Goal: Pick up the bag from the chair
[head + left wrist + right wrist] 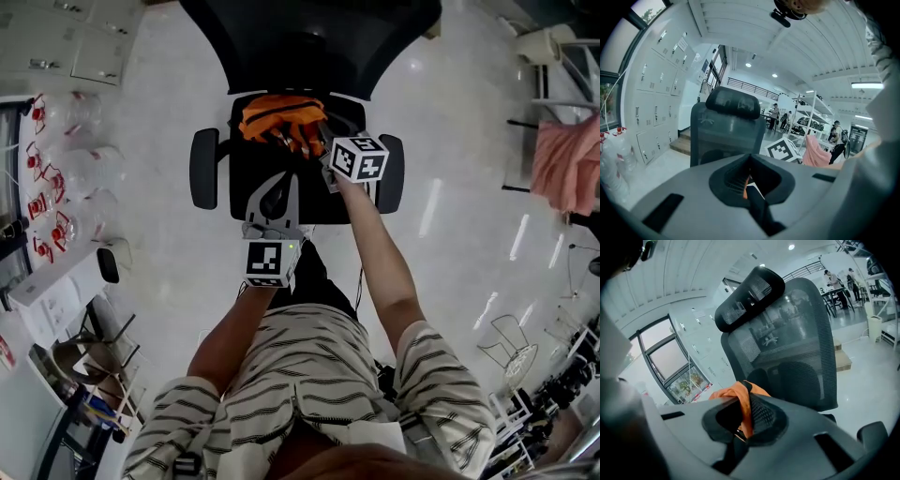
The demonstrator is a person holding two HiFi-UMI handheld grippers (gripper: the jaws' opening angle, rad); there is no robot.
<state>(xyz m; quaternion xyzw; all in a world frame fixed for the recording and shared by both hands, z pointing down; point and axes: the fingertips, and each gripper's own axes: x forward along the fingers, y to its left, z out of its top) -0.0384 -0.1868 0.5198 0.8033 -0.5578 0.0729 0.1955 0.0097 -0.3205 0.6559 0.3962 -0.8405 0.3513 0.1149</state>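
An orange bag (277, 114) with dark straps lies on the seat of a black office chair (309, 37). My right gripper (319, 141), with its marker cube, reaches onto the bag from the right. In the right gripper view its jaws (745, 413) are shut on a fold of the orange bag (726, 392), with the mesh chair back (787, 333) behind. My left gripper (281, 161) comes at the bag from the near side. In the left gripper view the jaws (749, 180) look shut, with a sliver of orange bag (746, 186) and a black strap between them.
The chair's armrests (203, 167) (391, 173) flank the seat. Water bottles (56, 178) stand on the floor at left, and a pink cloth (567, 159) hangs on a rack at right. Grey lockers (656, 79) line the wall, and people (774, 115) stand far off.
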